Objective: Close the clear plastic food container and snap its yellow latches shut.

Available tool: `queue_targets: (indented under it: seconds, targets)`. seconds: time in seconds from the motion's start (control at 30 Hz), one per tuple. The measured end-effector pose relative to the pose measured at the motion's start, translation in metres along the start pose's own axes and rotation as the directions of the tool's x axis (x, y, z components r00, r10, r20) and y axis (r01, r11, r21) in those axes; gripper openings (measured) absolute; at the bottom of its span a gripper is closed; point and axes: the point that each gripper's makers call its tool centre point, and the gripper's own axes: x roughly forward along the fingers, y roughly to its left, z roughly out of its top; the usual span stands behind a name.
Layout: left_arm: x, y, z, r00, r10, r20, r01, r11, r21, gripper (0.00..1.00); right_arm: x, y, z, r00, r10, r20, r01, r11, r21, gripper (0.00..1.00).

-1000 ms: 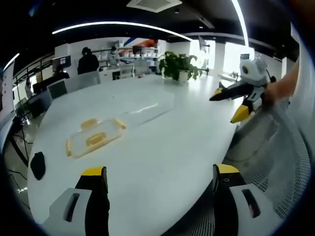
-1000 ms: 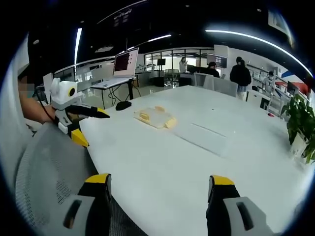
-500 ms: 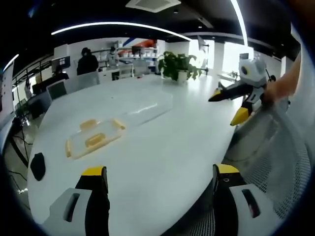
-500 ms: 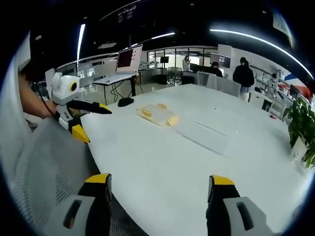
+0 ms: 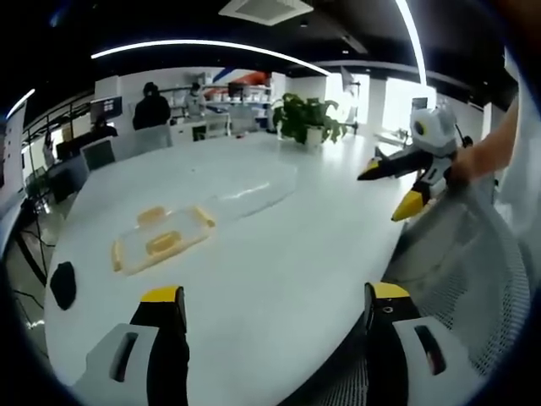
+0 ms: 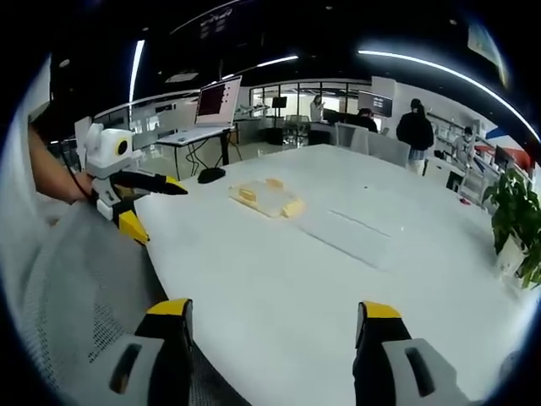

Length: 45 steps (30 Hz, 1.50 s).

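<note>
The clear plastic container (image 5: 161,239) with yellow latches lies on the white table (image 5: 279,254), left of centre in the left gripper view. Its clear lid (image 5: 254,188) lies flat beside it, farther in. My left gripper (image 5: 275,296) is open and empty, well short of the container. The right gripper (image 5: 382,193), held by a hand, hovers open at the table's right edge. In the right gripper view the container (image 6: 266,199) and lid (image 6: 355,233) lie far ahead of my open right gripper (image 6: 272,309). The left gripper (image 6: 161,214) hangs open at the left.
A black mouse (image 5: 61,283) lies near the table's left edge. A potted plant (image 5: 306,118) stands at the far end. A mesh chair back (image 5: 473,279) sits close on the right. A laptop (image 6: 215,106) on a stand and several people are behind the table.
Both views have shifted slightly with the hands. The container and lid lie where they were, and both grippers stay open and away from them.
</note>
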Motion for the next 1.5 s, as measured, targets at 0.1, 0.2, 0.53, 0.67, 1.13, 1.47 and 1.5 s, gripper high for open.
queue_targets:
  seconds: [0.1,0.2,0.53,0.67,1.13,1.47,1.5]
  targets:
    - [0.0,-0.001,-0.002,1.0,-0.001,-0.01,0.001,1.0,0.004,0.85,-0.001,0.0,0.001,1.0,0.0,0.011,0.0,1.0,0.01,0.79]
    - [-0.002,0.002,-0.001,1.0,0.017,-0.005,-0.017,1.0,-0.004,0.84,-0.001,0.001,0.002,1.0,0.005,0.011,-0.005,1.0,0.011,0.78]
    - [-0.002,0.005,0.0,1.0,0.017,0.0,-0.017,1.0,-0.024,0.84,0.001,0.003,0.003,1.0,0.016,-0.001,-0.016,1.0,-0.005,0.77]
    - [0.0,0.001,-0.002,1.0,-0.007,-0.018,0.007,1.0,-0.008,0.84,0.001,-0.001,0.004,1.0,0.009,-0.006,-0.009,1.0,0.002,0.77]
    - [0.0,-0.002,-0.001,0.999,-0.032,-0.037,0.033,0.999,0.019,0.83,0.001,-0.003,0.009,1.0,0.011,0.002,-0.01,1.0,-0.006,0.76]
    - [0.0,0.004,-0.003,0.998,-0.022,-0.059,0.024,0.999,0.022,0.81,0.009,-0.004,0.015,1.0,0.03,-0.006,-0.03,0.999,-0.026,0.75]
    - [0.0,0.006,-0.002,0.998,-0.014,-0.055,0.015,1.0,0.02,0.8,0.01,-0.003,0.015,0.999,0.035,-0.006,-0.035,0.999,-0.029,0.76]
